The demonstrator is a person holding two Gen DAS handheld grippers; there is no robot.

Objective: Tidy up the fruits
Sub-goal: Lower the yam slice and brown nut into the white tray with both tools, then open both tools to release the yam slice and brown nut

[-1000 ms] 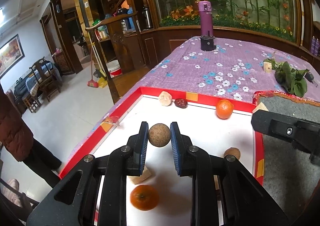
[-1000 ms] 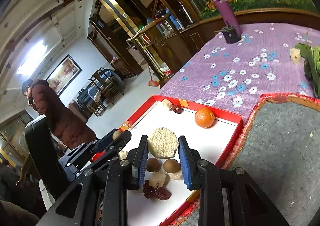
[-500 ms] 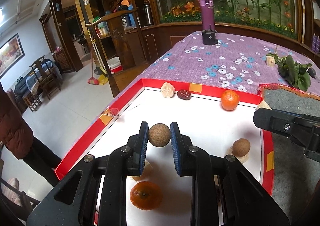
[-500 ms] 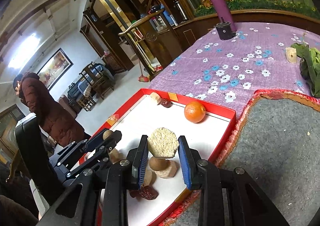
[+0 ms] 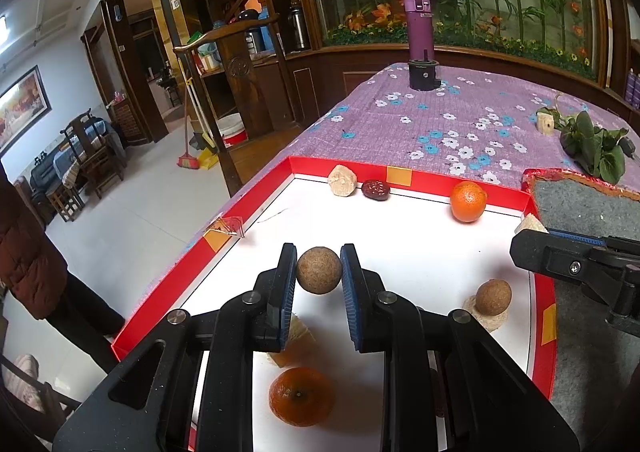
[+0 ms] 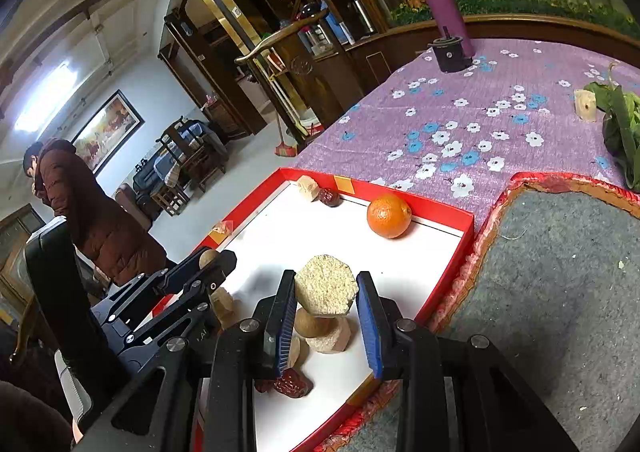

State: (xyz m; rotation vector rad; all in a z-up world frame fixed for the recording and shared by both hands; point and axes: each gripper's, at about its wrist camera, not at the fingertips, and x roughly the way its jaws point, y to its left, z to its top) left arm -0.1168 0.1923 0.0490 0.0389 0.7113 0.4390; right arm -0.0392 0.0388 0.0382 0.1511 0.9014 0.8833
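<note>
My left gripper (image 5: 319,271) is shut on a round brown fruit (image 5: 319,270) and holds it above the white floor of a red-rimmed tray (image 5: 248,203). My right gripper (image 6: 326,288) is shut on a beige hexagonal puffed cake (image 6: 326,286) over the tray's right side (image 6: 448,272). In the tray lie an orange (image 5: 467,201) at the far rim, another orange (image 5: 301,396) near me, a second brown fruit (image 5: 493,296) on a beige piece, a dark red date (image 5: 375,189) and a beige chunk (image 5: 341,180).
A grey mat with a red edge (image 6: 560,292) lies right of the tray. On the purple flowered cloth (image 5: 440,123) stand a purple bottle (image 5: 419,39), green leaves (image 5: 592,143) and a small wooden block (image 5: 545,123). A person in a brown jacket (image 6: 88,211) stands at the left.
Both grippers have drawn back a little toward the near side, still holding the brown fruit and the cake. More of the tray's right part now shows in the left wrist view.
</note>
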